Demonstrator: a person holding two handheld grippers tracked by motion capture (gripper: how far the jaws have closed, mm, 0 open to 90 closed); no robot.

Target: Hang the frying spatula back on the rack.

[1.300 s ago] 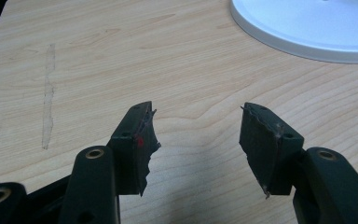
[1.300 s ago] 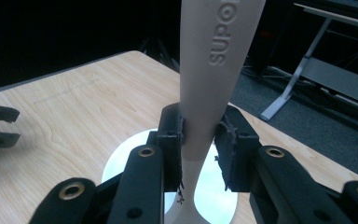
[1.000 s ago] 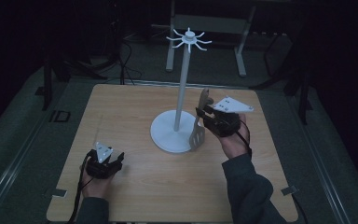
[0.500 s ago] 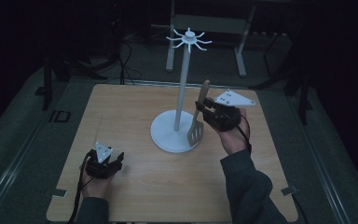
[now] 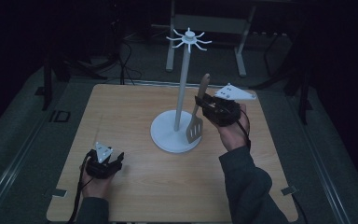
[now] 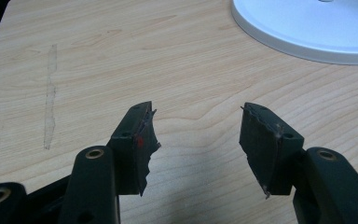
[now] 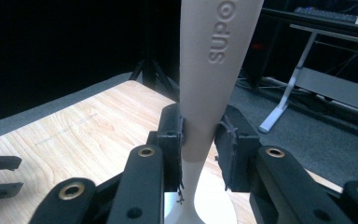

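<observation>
A wooden bench [image 5: 135,116] stands in a dark room, with grey floor around it and the legs of a desk [image 5: 205,28] beyond its far edge. Near the bench's middle rises a white stand [image 5: 179,100]: a round base, a thin upright pole and a ring of short hooks at the top. The hooks are bare.

Just right of the pole, the right hand-held gripper [image 5: 200,106] is clamped on the handle of a pale spatula [image 5: 196,126]. The spatula hangs nearly upright, tilted slightly, with its slotted blade low over the right part of the stand's base and its handle end pointing up beside the pole; whether the blade touches the base cannot be told. In the right gripper view the two black jaws press the narrow part of the handle from either side, and raised letters reading "SUPO" run along the handle above them. A person's right hand [image 5: 230,133] and dark sleeve reach in from the near right.

At the near left, well apart from the stand, the left hand-held gripper [image 6: 196,135] sits low over the bench with its jaws spread and nothing between them; the edge of the stand's base shows beyond them.
</observation>
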